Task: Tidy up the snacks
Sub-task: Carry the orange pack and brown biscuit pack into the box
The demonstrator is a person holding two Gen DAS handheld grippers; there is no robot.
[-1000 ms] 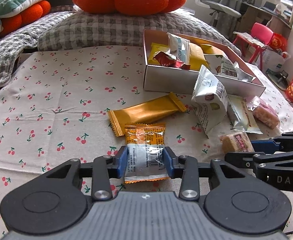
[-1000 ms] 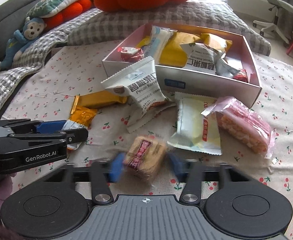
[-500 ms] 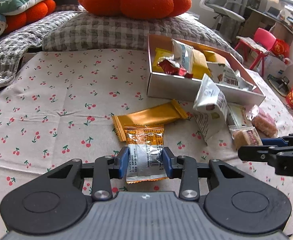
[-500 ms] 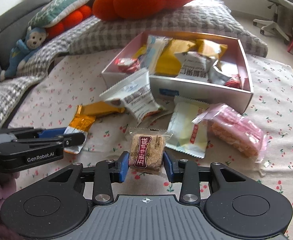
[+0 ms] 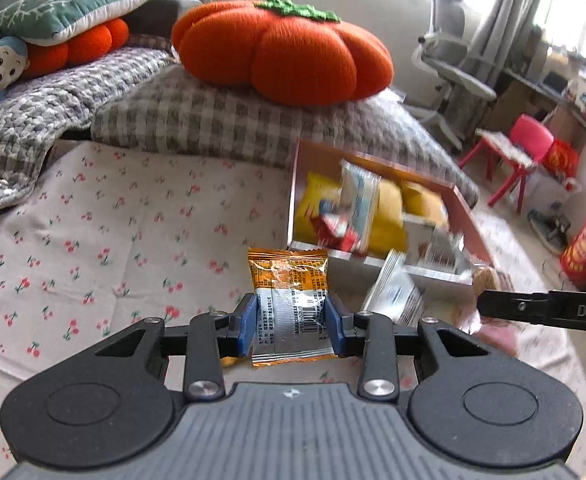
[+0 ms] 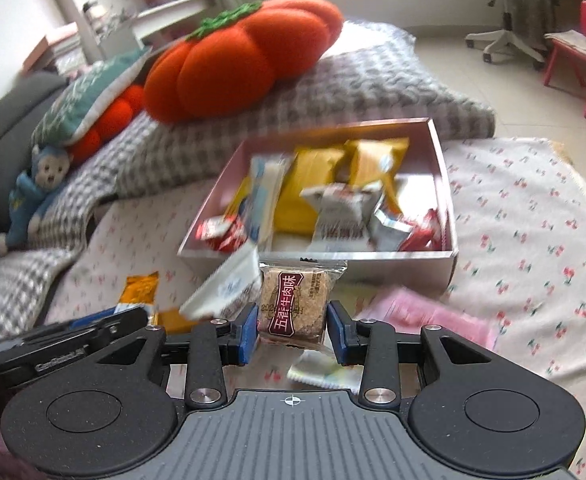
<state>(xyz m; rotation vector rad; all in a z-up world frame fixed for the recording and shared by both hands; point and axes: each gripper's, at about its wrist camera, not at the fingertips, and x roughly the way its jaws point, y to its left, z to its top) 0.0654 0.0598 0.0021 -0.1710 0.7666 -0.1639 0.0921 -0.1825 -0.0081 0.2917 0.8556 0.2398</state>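
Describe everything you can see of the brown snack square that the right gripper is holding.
The brown snack square is a grainy, tan pressed block sealed in clear crinkly film with a serrated top edge. A dark red label with white Chinese characters runs across its face. It stands roughly upright, tilted slightly, pinched at both sides by the blue pads of the right gripper, clear of the cherry-print sheet. It hangs in front of the near wall of the pink box. Nothing but the pads appears to touch it.

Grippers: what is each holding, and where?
Left gripper pinches the orange-and-silver snack packet by its lower side edges; right gripper clamps the brown biscuit pack across its sides.
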